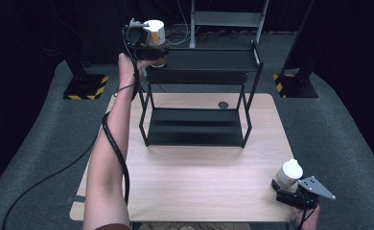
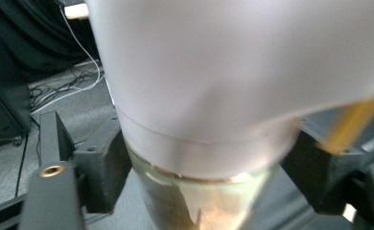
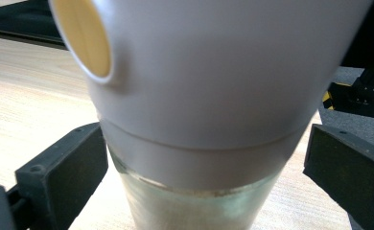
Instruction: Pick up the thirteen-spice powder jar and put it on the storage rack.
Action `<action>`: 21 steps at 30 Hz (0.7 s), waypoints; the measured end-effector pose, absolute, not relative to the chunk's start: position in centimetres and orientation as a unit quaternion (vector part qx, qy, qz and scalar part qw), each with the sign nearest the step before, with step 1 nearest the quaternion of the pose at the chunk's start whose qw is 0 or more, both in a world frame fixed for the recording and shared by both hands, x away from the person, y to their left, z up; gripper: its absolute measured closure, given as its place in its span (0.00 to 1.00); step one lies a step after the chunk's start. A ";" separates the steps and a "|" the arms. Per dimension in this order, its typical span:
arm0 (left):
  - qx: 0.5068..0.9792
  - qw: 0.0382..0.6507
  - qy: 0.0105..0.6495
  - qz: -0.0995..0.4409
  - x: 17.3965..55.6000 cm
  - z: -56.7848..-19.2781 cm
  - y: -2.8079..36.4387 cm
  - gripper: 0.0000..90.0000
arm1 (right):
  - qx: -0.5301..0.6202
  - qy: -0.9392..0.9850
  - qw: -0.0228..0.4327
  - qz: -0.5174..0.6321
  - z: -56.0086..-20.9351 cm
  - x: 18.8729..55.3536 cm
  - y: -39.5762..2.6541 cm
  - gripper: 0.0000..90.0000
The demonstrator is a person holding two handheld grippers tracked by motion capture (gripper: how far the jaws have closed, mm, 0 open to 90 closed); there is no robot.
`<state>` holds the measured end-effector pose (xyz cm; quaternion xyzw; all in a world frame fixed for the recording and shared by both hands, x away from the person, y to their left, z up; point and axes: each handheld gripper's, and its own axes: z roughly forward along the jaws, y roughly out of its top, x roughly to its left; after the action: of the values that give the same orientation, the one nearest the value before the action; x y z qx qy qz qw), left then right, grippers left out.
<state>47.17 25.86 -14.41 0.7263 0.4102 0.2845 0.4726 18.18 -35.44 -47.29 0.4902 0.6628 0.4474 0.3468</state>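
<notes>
high view looks forward and down on the table (image 1: pixel 199 182) and rack (image 1: pixel 199 96); each gripper view sits close against its own shaker (image 2: pixel 214 96) (image 3: pixel 209 96), both seen from above.

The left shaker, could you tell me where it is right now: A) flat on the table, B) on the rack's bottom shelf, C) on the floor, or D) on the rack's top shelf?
D: the left shaker stands at the left end of the rack's top shelf, between the left gripper's jaws.

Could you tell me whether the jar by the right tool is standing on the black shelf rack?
No, that white-lidded jar stands on the wooden table near its front right corner, well apart from the black shelf rack.
</notes>
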 end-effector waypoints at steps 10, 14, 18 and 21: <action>0.770 0.428 0.375 0.289 44.2 -12.0 26.3 0.05 | 0.491 0.663 0.347 0.446 -47.3 18.2 -35.4 0.00; 0.785 0.417 0.353 0.292 42.4 -12.2 26.8 0.02 | 0.492 0.664 0.346 0.445 -47.2 18.3 -35.4 0.00; 0.793 0.412 0.338 0.294 40.7 -13.2 27.5 0.00 | 0.491 0.664 0.346 0.445 -47.2 18.3 -35.4 0.00; 0.802 0.405 0.325 0.295 39.3 -14.4 27.9 0.00 | 0.492 0.664 0.345 0.445 -47.2 18.3 -35.4 0.00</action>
<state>39.34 27.91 -14.44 0.8017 0.3253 0.2953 0.4052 18.27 -35.39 -47.18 0.4921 0.6641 0.4448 0.3450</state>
